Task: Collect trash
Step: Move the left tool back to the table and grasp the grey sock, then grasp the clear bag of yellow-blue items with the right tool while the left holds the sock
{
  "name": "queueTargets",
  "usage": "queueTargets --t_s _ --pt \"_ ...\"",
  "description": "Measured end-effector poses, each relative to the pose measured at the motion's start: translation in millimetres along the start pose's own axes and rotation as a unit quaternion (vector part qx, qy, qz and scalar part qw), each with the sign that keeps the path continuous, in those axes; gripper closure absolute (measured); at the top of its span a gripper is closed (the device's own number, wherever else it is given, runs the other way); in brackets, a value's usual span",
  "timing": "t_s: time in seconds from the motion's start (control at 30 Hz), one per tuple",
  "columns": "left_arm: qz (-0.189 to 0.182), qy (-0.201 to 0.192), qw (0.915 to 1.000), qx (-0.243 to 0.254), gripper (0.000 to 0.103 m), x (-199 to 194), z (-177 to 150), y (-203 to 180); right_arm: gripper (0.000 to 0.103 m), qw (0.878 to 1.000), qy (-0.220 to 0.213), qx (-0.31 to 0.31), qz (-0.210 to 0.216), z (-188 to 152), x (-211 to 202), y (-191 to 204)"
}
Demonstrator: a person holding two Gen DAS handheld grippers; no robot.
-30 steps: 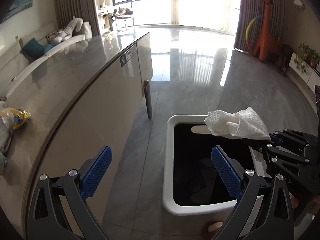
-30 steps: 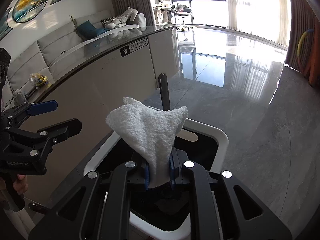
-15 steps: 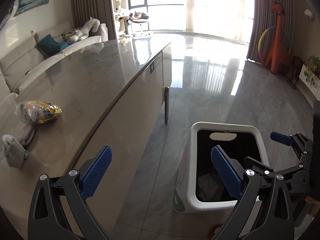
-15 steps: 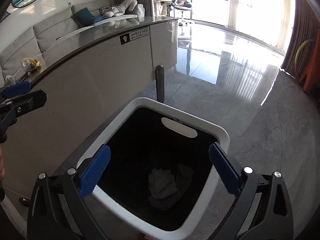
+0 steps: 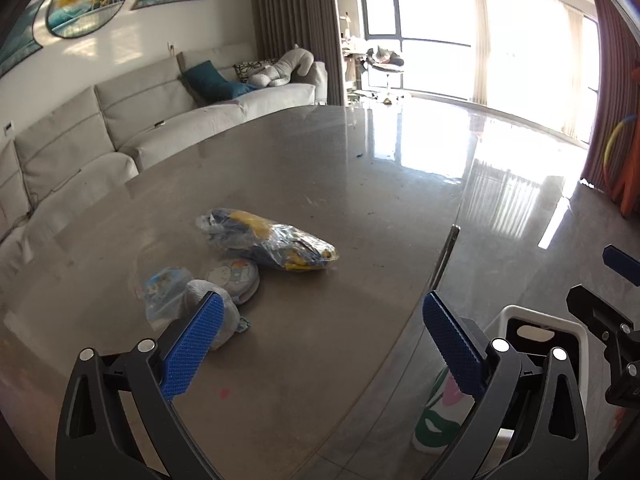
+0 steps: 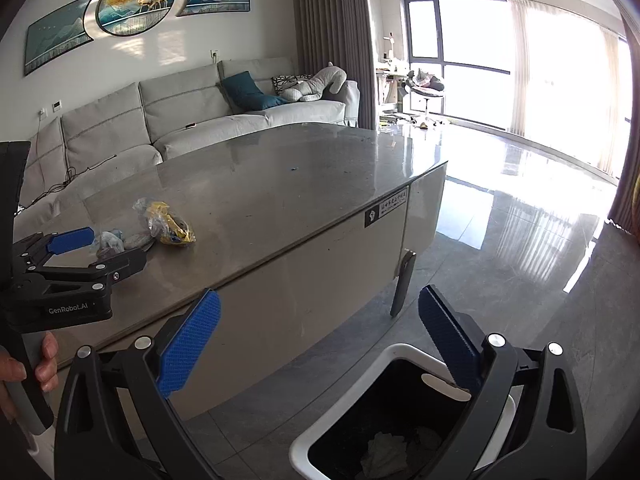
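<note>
Left gripper (image 5: pixel 320 344) is hovering over the grey table (image 5: pixel 360 200) w/ its blue pads spread wide apart, nothing between them. The trash is sitting on the tabletop just ahead of it, toward its left pad: a crinkly clear bag w/ yellow and blue stuff inside (image 5: pixel 272 242), a small round printed packet (image 5: pixel 236 276) touching the bag's near side, plus a blue-printed wrapper (image 5: pixel 166 296) and a grey wad (image 5: pixel 212 312) right next to that. The left pad is overlapping the grey wad in the left wrist view, but can't tell if it's actually touching. The bag is lying further out, roughly btwn the two pads' lines but well ahead of the tips.

Right gripper (image 6: pixel 320 344) is also gaping open and holding nothing, hanging off the table's edge above the white bin (image 6: pixel 360 392), which is standing on the floor beside the table. Some crumpled white stuff (image 6: pixel 384 456) is lying in the bin's black bottom, below the right gripper and a bit toward its right pad. From the right wrist view the table trash pile is way off to the left, just beyond the left gripper's tips.
</note>
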State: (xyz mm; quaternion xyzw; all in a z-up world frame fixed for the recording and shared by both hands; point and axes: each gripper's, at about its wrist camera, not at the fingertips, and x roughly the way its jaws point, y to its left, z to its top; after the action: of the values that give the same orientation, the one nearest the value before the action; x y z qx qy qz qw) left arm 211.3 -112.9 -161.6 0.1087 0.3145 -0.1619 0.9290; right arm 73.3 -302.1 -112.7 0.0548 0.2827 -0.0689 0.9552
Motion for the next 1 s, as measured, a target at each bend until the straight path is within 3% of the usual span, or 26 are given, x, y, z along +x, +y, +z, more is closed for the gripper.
queueTargets --t_s 0.13,0.23,0.63,0.67,0.8,0.9,1.0 --pt "0.041 0.008 0.9989 -0.023 0.005 4.9 5.9 38.7 0.005 1.0 -0.007 -0.007 0.026 14.0 15.5 28.0" --pt "0.051 0.017 0.9974 -0.046 0.005 9.8 1.9 61.3 0.005 0.999 -0.009 -0.014 0.041 23.1 24.7 48.1" --pt "0.039 0.046 0.9945 -0.085 0.006 40.6 -3.6 94.2 0.005 0.997 -0.007 -0.054 0.06 39.1 52.0 96.6" --pt "0.035 0.049 0.9946 -0.084 0.01 42.3 -4.2 94.1 0.005 0.997 -0.007 -0.058 0.06 38.7 53.9 100.7" --pt "0.014 0.078 0.9932 -0.086 0.046 55.2 -9.7 96.1 0.005 0.996 0.0 -0.07 0.062 34.5 59.8 108.2" --pt "-0.002 0.08 0.9921 -0.097 0.066 55.7 -12.3 96.5 0.005 0.995 0.003 -0.08 0.062 32.2 62.0 113.4" --pt "-0.005 0.074 0.9929 -0.093 0.077 51.3 -12.7 97.1 0.005 0.994 0.004 -0.083 0.064 30.1 61.5 118.0"
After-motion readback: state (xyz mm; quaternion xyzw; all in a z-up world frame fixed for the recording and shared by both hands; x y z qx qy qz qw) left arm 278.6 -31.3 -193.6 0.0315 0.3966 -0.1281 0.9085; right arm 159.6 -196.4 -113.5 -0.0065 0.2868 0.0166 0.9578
